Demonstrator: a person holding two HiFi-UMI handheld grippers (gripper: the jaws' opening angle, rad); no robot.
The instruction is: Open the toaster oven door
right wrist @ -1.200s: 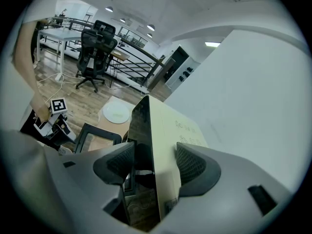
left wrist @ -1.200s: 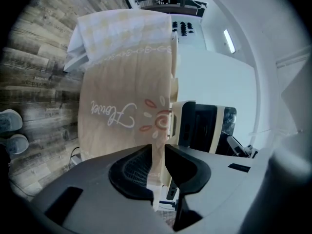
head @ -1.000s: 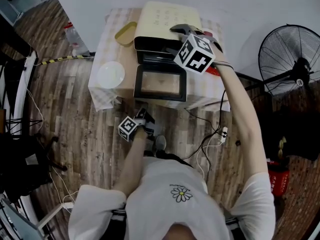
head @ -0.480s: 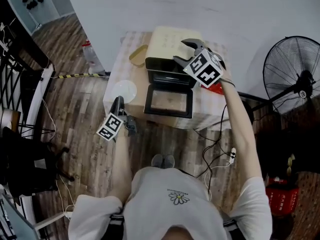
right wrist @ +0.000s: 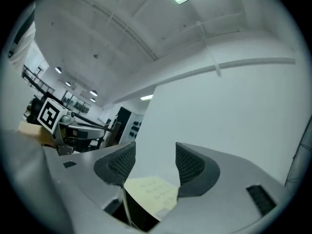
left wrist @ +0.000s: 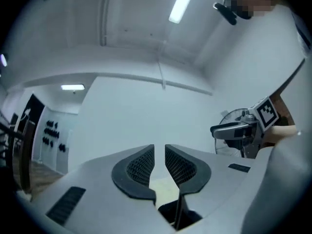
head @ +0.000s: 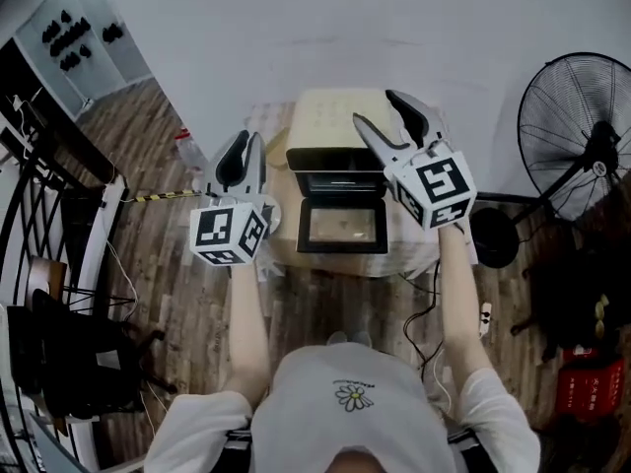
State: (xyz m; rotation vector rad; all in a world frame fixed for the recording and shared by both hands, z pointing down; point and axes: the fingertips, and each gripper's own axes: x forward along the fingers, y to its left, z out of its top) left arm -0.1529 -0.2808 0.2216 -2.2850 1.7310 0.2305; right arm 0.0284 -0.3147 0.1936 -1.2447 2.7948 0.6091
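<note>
From the head view, the toaster oven (head: 335, 131) sits on a small table (head: 412, 252) by the wall. Its door (head: 343, 227) is down flat and open toward the person. Both claws are held up in the air above it and touch nothing. The left gripper (head: 244, 151) hangs over the table's left side and the right gripper (head: 380, 111) over the oven's top. A big fan (head: 577, 131) stands off to the right. The left gripper view shows its claw (left wrist: 160, 152) with only a thin gap and nothing in it. The right gripper view shows its claw (right wrist: 155, 157) wide and empty, with the oven's pale top (right wrist: 151, 191) low between the jaws. Each of these views also catches the other claw off to the side. Inside the oven it is too dark to tell what is there. The left claw's cube hides part of the table.
</note>
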